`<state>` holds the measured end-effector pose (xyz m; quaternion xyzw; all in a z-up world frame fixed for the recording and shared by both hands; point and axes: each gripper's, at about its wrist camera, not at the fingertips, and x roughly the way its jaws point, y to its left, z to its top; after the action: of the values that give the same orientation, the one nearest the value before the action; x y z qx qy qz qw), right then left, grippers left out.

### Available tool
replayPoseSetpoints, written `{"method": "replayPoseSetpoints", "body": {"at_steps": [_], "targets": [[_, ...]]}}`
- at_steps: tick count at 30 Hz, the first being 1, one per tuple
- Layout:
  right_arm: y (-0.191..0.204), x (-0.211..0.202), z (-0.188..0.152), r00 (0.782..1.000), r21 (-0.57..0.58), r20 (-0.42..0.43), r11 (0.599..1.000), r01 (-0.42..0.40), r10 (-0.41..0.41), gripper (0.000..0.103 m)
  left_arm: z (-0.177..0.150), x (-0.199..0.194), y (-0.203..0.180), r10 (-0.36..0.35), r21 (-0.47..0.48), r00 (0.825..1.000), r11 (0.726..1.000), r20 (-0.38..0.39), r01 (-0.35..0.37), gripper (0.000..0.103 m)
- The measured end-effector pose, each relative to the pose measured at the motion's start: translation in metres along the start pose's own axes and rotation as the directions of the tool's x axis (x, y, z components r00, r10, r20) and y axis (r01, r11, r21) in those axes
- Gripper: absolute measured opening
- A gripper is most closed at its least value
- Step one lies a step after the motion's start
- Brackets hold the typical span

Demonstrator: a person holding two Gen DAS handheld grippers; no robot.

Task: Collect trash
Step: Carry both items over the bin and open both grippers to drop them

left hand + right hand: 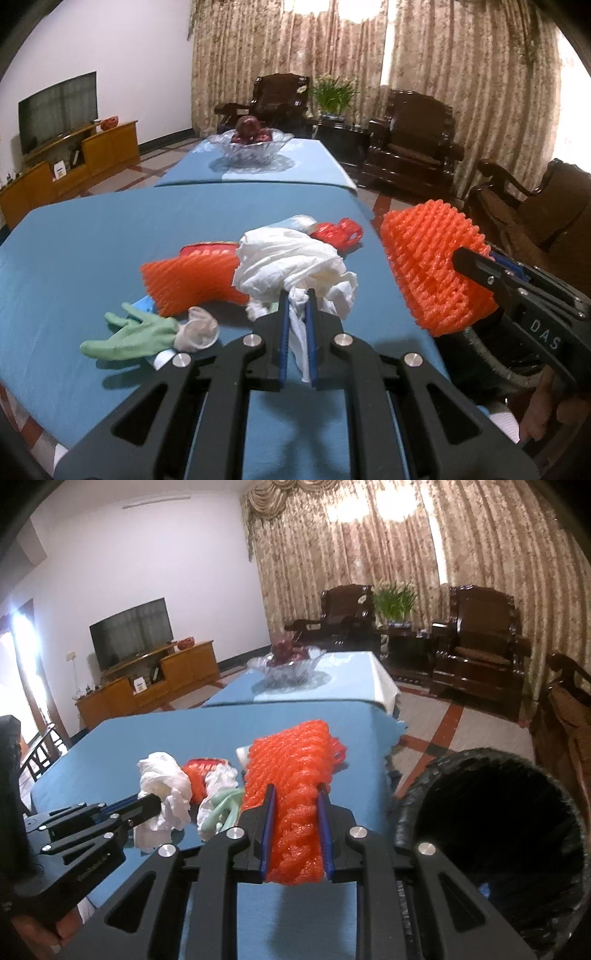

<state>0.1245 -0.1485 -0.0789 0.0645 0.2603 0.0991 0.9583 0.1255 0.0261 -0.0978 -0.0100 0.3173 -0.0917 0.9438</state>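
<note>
- While both grippers carry trash, we see the left gripper (297, 295) with its fingers (283, 332) clamped on a crumpled white tissue (295, 266), lifted just above the blue desk (92, 236).
- Right gripper (295, 794): fingers (269, 827) closed on an orange foam fruit net (291, 786), held at the desk's 3 o'clock edge, next to the bin.
- Black bin (491, 812) lined with a dark bag sits off the desk at 3 o'clock in the right wrist view, mouth open toward us.
- We see a second orange foam net (192, 280) still lying on the desk, at 10 o'clock from the left fingers, touching the tissue.
- Green glove (129, 332) lies at 9 o'clock of the left gripper, with a clear crumpled wrapper (197, 328) against its cuff.
- Red plastic bag (336, 232) sits behind the tissue at 1 o'clock; whether it touches, we cannot tell.
- Glass fruit bowl (251, 147) stands well apart at 12 o'clock on the far desk section.
- TV (59, 107) on a wooden cabinet at 10 o'clock; dark armchairs (410, 144) and curtains behind.
</note>
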Motion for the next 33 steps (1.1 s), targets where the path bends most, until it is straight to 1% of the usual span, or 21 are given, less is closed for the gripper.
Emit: {"method": "replayPoseSetpoints", "body": {"at_steps": [3, 7, 14, 18, 24, 28, 33], "targets": [[-0.013, -0.014, 0.006, 1.000, 0.021, 0.024, 1.000, 0.020, -0.021, 0.021, 0.006, 0.000, -0.014, -0.036, 0.014, 0.999, 0.999, 0.006, 0.035, 0.007], [-0.035, -0.032, 0.011, 0.995, 0.032, 0.051, 0.996, 0.080, -0.082, 0.021, 0.014, 0.003, -0.038, -0.087, 0.040, 0.996, 0.995, 0.013, 0.087, 0.007], [-0.088, -0.061, 0.011, 0.975, 0.083, 0.068, 0.975, 0.207, -0.212, 0.021, 0.025, 0.020, -0.093, -0.195, 0.095, 0.981, 0.977, 0.009, 0.193, 0.007], [-0.118, -0.072, 0.006, 0.959, 0.120, 0.059, 0.956, 0.269, -0.277, 0.021, 0.026, 0.028, -0.128, -0.249, 0.133, 0.969, 0.960, 0.005, 0.246, 0.007], [-0.161, -0.079, -0.006, 0.935, 0.173, 0.029, 0.923, 0.344, -0.353, 0.021, 0.027, 0.050, -0.177, -0.316, 0.170, 0.948, 0.933, -0.034, 0.317, 0.007], [-0.185, -0.084, -0.017, 0.922, 0.212, 0.006, 0.902, 0.377, -0.387, 0.021, 0.020, 0.061, -0.195, -0.344, 0.182, 0.937, 0.919, -0.060, 0.349, 0.007], [-0.201, -0.085, -0.025, 0.911, 0.244, -0.017, 0.881, 0.404, -0.413, 0.021, 0.014, 0.076, -0.217, -0.372, 0.189, 0.923, 0.903, -0.100, 0.385, 0.008]]}}
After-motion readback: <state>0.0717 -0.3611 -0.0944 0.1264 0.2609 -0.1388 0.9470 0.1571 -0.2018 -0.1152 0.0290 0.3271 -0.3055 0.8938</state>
